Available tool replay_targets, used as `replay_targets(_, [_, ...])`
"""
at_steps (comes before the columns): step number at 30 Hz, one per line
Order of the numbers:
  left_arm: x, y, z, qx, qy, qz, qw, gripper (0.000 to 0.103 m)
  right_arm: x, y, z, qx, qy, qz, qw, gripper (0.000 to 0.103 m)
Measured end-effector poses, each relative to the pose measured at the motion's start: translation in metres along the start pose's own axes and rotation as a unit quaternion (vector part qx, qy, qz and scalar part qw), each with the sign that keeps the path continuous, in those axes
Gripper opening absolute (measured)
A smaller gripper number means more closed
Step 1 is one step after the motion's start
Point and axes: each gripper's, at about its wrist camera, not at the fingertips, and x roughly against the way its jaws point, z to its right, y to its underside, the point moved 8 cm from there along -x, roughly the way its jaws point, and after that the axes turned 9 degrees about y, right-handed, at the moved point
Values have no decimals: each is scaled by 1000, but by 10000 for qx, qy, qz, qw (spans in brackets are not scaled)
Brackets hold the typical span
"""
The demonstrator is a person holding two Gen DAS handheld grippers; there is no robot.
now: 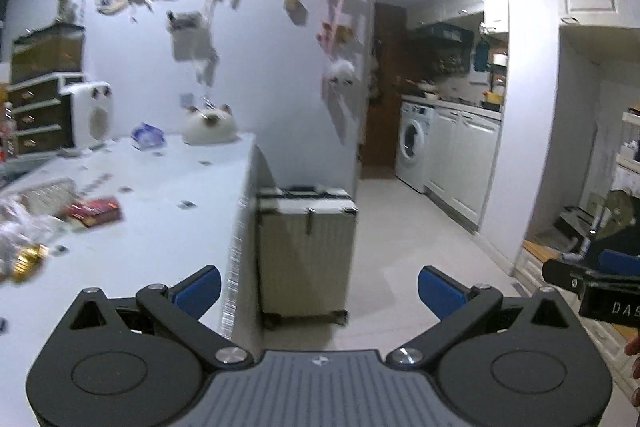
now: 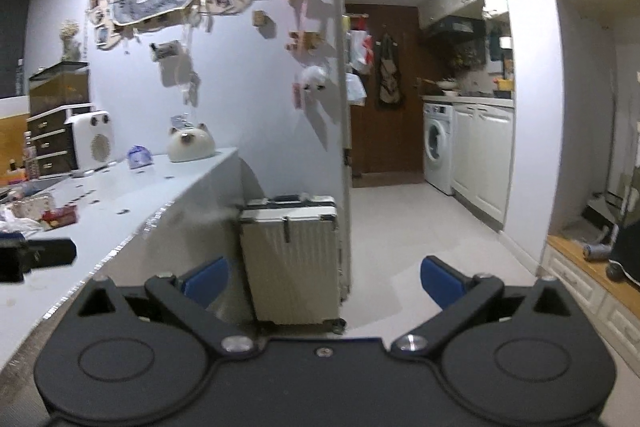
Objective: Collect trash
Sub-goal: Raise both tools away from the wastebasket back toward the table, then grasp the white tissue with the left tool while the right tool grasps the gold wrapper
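A white table (image 1: 168, 227) holds scattered trash at its left: a red box (image 1: 96, 211), a crumpled clear plastic wrapper (image 1: 16, 227), a gold foil piece (image 1: 28, 261) and small scraps. The same table (image 2: 132, 199) and red box (image 2: 60, 217) show in the right wrist view. My left gripper (image 1: 319, 293) is open and empty, held off the table's right edge. My right gripper (image 2: 324, 283) is open and empty, further right over the floor. The right gripper shows at the left view's right edge (image 1: 592, 287); the left gripper shows at the right view's left edge (image 2: 36, 253).
A cream suitcase (image 1: 306, 251) stands on the floor beside the table end. A white heater (image 1: 92, 115), a cat-shaped object (image 1: 210, 127) and a blue-white packet (image 1: 148, 137) sit at the table's back. A kitchen with a washing machine (image 1: 414, 143) lies beyond.
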Motion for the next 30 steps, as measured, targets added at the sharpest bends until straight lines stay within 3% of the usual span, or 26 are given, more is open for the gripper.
replay_targets(9, [36,-29,-78,3,-614,214,9979,103,2,-25,-78,242,-609,277,9975,103])
replay_targets(22, [63,-50,-218,-58,-1452,167,9892,103,-8,-54,-209,583,-1423,229,9878,103])
replay_targets(27, [70,-41,-281,81,-1699,-15,9854,103,-11,-61,-254,443,-1766,7,9833,103])
replay_targets(30, [71,-29,-309,139,-1583,-176,9871,103,-16,-63,-286,346,-2128,-410,9756,103])
